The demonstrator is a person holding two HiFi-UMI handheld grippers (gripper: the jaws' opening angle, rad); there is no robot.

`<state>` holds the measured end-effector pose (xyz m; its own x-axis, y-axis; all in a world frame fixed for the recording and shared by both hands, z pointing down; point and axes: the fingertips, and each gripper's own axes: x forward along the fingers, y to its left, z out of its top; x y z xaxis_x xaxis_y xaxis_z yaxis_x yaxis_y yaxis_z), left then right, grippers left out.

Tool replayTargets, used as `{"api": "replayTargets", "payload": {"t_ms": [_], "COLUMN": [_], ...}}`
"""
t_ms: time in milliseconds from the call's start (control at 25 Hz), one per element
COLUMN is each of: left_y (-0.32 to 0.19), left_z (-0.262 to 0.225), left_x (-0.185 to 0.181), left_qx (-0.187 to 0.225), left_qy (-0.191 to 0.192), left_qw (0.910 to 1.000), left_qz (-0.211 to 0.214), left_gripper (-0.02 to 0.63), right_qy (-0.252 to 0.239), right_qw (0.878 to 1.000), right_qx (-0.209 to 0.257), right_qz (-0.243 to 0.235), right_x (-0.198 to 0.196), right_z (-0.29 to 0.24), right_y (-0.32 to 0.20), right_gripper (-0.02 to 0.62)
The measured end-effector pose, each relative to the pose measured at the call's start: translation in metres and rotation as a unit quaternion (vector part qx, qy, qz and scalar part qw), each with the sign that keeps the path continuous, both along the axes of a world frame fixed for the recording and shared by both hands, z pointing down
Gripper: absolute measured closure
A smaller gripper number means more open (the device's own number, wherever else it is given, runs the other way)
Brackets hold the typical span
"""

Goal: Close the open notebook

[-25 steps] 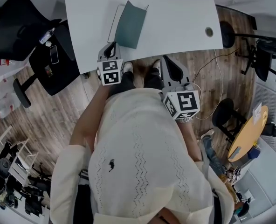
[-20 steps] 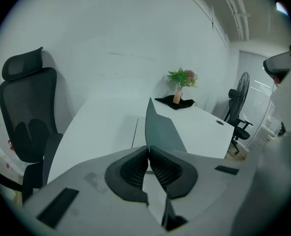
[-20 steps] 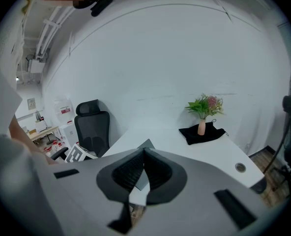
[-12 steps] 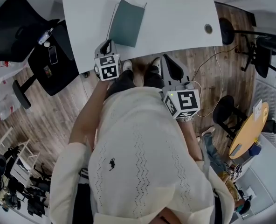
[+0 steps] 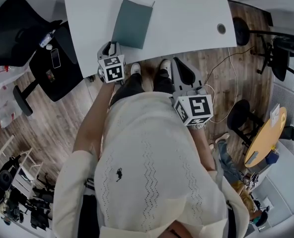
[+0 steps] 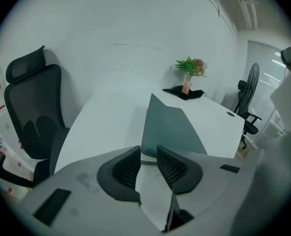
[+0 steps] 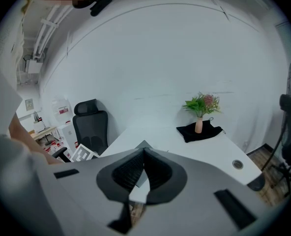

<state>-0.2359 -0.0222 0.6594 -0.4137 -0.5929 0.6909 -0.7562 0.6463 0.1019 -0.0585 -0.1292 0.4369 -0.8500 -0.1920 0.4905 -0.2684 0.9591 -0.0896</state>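
Hidden by the body: the person [image 5: 152, 172], seen from above in a cream knit top, covers both hands and a good part of the floor [image 5: 52, 128].
Cut off: the black cloth [image 6: 185, 93] is cropped by the top edge of the head view. The vase [image 6: 187, 86] standing on it shows only in the two gripper views.
Hard to make out: whether the cover of the notebook [image 5: 132, 24] lies fully flat. Its pages are under the cover. In the right gripper view only a small peak of it shows above the jaws.
Left hand-held gripper [image 6: 148, 150]: jaws apart, and they have just been opening. The notebook's near edge shows through the gap, but the pads [image 6: 172, 168] do not press on it.
Right hand-held gripper [image 7: 144, 151]: jaws closed together with nothing between them, held off the front edge of the table [image 5: 186, 24], over the floor.
Notebook position: cover down on the table, near its front edge, just beyond the left hand-held gripper's tips.
Materials and shapes: the table is smooth and white, with a curved edge and a round grommet [image 5: 221, 29]. The notebook is a matte teal rectangle. The pads are black and ribbed, the floor is wood planks, and the office chair [image 6: 32, 117] is black with a high back and headrest.
Counts: one notebook, one table, two hand-held grippers each with one marker cube [image 5: 111, 72], one vase, one cloth, one grommet.
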Motion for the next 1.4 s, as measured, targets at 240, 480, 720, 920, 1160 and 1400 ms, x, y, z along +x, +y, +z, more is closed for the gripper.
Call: {"api": "replayTargets", "payload": {"t_ms": [240,480,720,920,1160,1400], "left_y": [0.009,0.005,-0.01,-0.016,-0.021,-0.027], "left_z": [-0.004,-0.04,-0.088,-0.13,-0.162,-0.181], "left_x": [0.006,0.018,0.042,0.063,0.089,0.109], "left_qx": [0.001,0.038,0.09,0.126,0.141,0.152], "left_qy": [0.007,-0.023,-0.045,-0.065,-0.085,-0.099], "left_qw": [1.0,0.999,0.9944,0.9896,0.9863,0.9828], "left_qz": [-0.001,0.004,0.029,0.023,0.002,-0.034], "left_gripper": [0.436,0.556,0.594,0.594,0.594,0.594], "right_qy": [-0.002,-0.005,-0.008,-0.007,-0.007,-0.005], "right_qw": [1.0,1.0,0.998,0.995,0.989,0.982], "right_qx": [-0.005,-0.011,-0.02,-0.029,-0.036,-0.04], "right_qz": [-0.001,-0.025,-0.061,-0.098,-0.14,-0.187], "right_x": [0.002,-0.001,-0.005,-0.006,-0.005,-0.002], "right_z": [0.002,0.002,0.003,0.005,0.002,0.006], "right_y": [-0.002,-0.004,-0.008,-0.011,-0.019,-0.029], "right_gripper": [0.594,0.594,0.594,0.594,0.594,0.594]}}
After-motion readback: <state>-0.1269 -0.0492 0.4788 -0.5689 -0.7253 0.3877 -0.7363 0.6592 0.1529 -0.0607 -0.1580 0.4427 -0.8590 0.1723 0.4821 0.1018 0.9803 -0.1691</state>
